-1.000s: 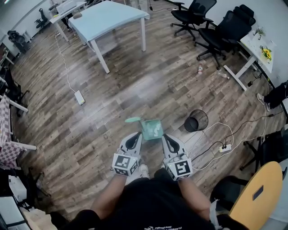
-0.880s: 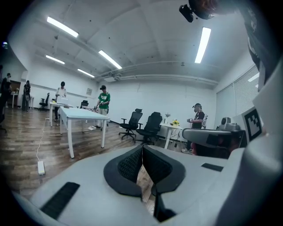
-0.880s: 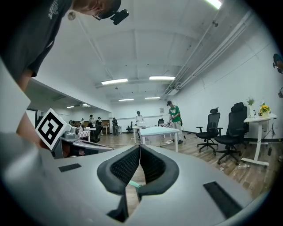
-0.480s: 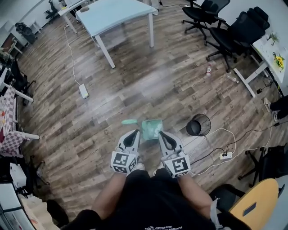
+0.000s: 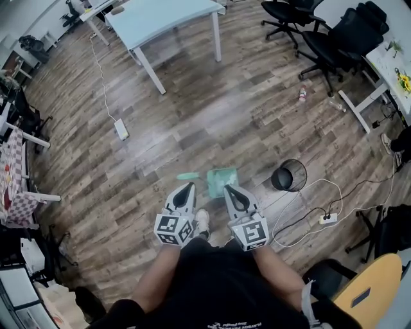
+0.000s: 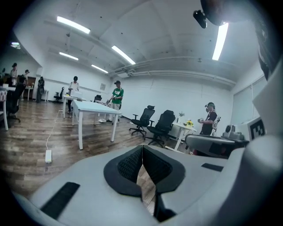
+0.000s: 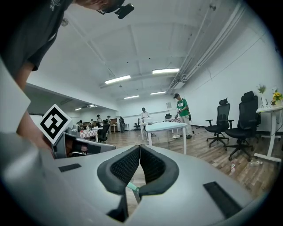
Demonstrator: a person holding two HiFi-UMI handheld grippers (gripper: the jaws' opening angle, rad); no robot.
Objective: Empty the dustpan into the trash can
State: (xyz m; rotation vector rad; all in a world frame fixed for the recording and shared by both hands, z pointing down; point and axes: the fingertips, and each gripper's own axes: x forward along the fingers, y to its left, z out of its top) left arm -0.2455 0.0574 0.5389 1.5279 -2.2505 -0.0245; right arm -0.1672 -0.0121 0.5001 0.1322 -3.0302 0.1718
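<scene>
A green dustpan (image 5: pixel 222 179) lies on the wood floor just ahead of the person's feet, with a small green handle-like piece (image 5: pixel 188 175) to its left. The black mesh trash can (image 5: pixel 289 175) stands on the floor to the dustpan's right. My left gripper (image 5: pixel 187 186) (image 6: pixel 142 152) hovers shut and empty near that green piece. My right gripper (image 5: pixel 228 188) (image 7: pixel 139 152) is shut too, its tips over the dustpan's near edge. A sliver of green (image 7: pixel 132 189) shows through the gap under its pads. Neither gripper holds the dustpan.
A light-blue table (image 5: pixel 160 18) stands far ahead. Black office chairs (image 5: pixel 334 35) cluster at the upper right. White cables and a power strip (image 5: pixel 327 218) trail on the floor right of the can. Another power strip (image 5: pixel 121 130) lies to the left. Several people stand in the background.
Both grippers have drifted a little left relative to the dustpan and sunk slightly, still shut. The dustpan and trash can have stayed in place on the floor.
</scene>
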